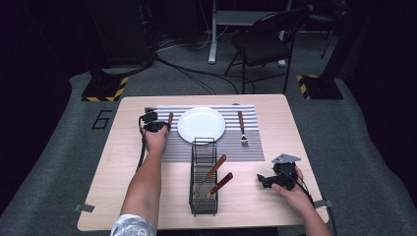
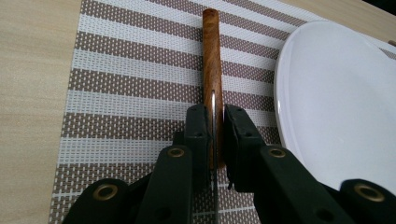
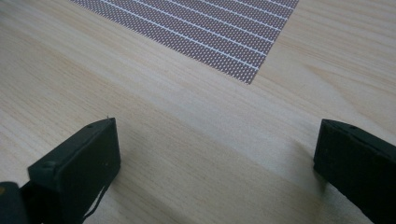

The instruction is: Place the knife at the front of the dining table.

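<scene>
1. Left gripper (image 2: 214, 135) clamped on a knife (image 2: 211, 60), wooden handle lying on the striped placemat (image 2: 121, 84) just left of the white plate (image 2: 336, 107).
2. Right gripper (image 3: 217, 154) jaws wide apart over bare table (image 3: 187, 121).

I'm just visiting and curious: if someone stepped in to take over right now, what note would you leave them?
Left gripper: shut on the knife, wooden handle pointing away, over the striped placemat just left of the white plate.
Right gripper: open, holding nothing, low over the bare table near the placemat's corner.
Done: the plate is on the placemat, and the fork lies right of the plate.
Left: probably release the knife beside the plate. Two more wooden-handled utensils wait in the black wire basket; they may go next.
</scene>
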`<move>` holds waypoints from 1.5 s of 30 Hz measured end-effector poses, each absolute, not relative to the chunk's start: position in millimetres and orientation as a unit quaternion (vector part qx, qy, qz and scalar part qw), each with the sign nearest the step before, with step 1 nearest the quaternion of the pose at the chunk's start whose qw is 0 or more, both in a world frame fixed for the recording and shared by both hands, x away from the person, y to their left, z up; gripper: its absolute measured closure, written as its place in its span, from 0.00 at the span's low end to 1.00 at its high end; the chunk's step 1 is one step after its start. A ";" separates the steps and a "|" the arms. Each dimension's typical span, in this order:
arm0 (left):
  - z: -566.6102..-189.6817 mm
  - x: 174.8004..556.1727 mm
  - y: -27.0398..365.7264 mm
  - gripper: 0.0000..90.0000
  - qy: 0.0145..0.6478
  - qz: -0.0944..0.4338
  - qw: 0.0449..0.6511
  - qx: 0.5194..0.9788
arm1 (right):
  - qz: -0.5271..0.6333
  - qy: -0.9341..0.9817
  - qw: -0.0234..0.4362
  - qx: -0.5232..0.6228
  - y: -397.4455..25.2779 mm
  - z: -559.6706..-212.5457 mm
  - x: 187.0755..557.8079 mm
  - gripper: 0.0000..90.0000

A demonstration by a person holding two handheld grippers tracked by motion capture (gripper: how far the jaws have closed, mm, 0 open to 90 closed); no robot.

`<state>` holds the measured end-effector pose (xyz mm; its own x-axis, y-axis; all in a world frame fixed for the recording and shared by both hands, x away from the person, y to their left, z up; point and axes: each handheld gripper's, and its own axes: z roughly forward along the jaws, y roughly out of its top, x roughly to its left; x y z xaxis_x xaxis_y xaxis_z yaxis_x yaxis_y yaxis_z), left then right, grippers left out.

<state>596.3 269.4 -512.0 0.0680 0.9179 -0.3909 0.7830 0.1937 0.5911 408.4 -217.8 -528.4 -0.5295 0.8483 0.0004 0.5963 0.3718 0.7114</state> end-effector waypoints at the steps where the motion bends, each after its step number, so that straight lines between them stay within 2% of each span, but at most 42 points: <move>1: -511.9 595.9 268.9 0.88 0.679 0.092 0.376 0.624 | 0.337 0.807 0.187 0.448 -217.8 -528.4 408.4 0.00; 10: -509.0 592.7 274.1 0.85 0.680 0.101 0.378 0.620 | 0.337 0.807 0.187 0.448 -217.8 -528.4 408.4 0.00; 22: -503.8 582.5 289.7 0.75 0.683 0.110 0.388 0.609 | 0.337 0.807 0.187 0.448 -217.8 -528.4 408.4 0.00; 31: -489.4 570.4 300.1 0.63 0.668 0.135 0.403 0.611 | 0.337 0.807 0.187 0.448 -217.7 -528.3 408.4 0.00; 45: -451.2 549.9 298.9 0.54 0.610 0.148 0.450 0.636 | 0.337 0.807 0.187 0.448 -217.7 -528.3 408.4 0.00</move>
